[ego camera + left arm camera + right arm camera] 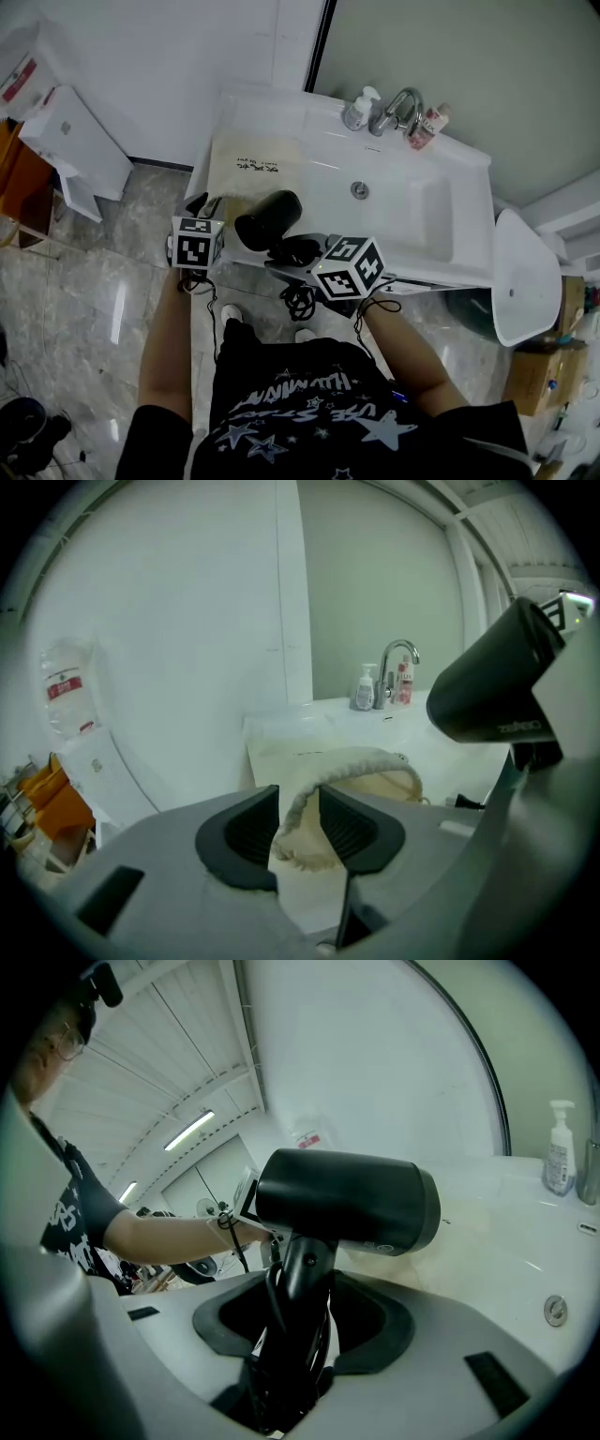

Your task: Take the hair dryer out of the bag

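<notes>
The black hair dryer hangs in the air over the counter's front left edge, its barrel lying level. My right gripper is shut on its handle, and in the right gripper view the handle and bundled cord fill the space between the jaws of the right gripper under the hair dryer. The cream cloth bag lies flat on the counter. My left gripper is open, with the bag's rope handle running loosely between its jaws. The hair dryer is at the right of that view.
A white sink basin fills the right of the counter, with a faucet, a pump bottle and a pink tube at its back. The dryer's cord dangles below the counter edge. White boxes stand at left.
</notes>
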A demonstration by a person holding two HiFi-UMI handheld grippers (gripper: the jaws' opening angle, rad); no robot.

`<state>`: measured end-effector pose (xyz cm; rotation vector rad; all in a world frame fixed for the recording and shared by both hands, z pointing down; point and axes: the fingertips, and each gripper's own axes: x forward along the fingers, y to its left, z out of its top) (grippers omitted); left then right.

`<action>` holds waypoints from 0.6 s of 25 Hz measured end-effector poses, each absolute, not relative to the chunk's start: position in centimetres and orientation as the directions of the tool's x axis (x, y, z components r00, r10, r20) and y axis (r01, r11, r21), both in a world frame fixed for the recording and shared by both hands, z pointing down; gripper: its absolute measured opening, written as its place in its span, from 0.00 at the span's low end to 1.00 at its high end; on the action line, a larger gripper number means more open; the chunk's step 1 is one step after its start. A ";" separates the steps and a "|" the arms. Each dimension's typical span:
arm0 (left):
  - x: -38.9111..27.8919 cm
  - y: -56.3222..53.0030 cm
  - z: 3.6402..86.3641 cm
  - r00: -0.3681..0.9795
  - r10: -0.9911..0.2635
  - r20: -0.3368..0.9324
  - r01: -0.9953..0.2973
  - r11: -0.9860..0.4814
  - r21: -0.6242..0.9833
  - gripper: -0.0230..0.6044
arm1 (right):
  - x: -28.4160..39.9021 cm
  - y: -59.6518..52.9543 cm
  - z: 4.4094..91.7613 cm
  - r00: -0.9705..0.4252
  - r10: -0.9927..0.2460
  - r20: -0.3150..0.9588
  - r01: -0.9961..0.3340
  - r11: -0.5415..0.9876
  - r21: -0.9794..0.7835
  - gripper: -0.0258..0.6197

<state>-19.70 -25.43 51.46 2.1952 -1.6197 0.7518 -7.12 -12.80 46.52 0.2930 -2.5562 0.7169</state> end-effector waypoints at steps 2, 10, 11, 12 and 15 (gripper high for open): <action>-19.0 -24.5 51.0 0.212 -0.800 0.561 -0.952 -0.298 -0.067 0.32 | -5.8 -12.5 46.4 -0.875 -0.081 0.477 -0.317 0.842 -0.437 0.33; -15.3 -19.0 49.0 0.131 -0.861 0.491 -0.982 -0.182 -0.058 0.42 | 0.2 -11.7 45.9 -0.891 -0.099 0.443 -0.307 0.850 -0.428 0.33; -14.6 -18.2 48.7 0.124 -0.870 0.477 -0.984 -0.168 -0.051 0.42 | 0.8 -11.6 45.9 -0.892 -0.103 0.440 -0.308 0.851 -0.425 0.33; -13.9 -17.4 48.4 0.117 -0.878 0.464 -0.987 -0.154 -0.043 0.42 | 1.5 -11.6 45.8 -0.894 -0.108 0.435 -0.309 0.851 -0.425 0.33; -11.4 -15.0 47.7 0.104 -0.894 0.435 -0.993 -0.120 -0.010 0.40 | 3.5 -11.6 45.4 -0.904 -0.127 0.408 -0.317 0.841 -0.439 0.33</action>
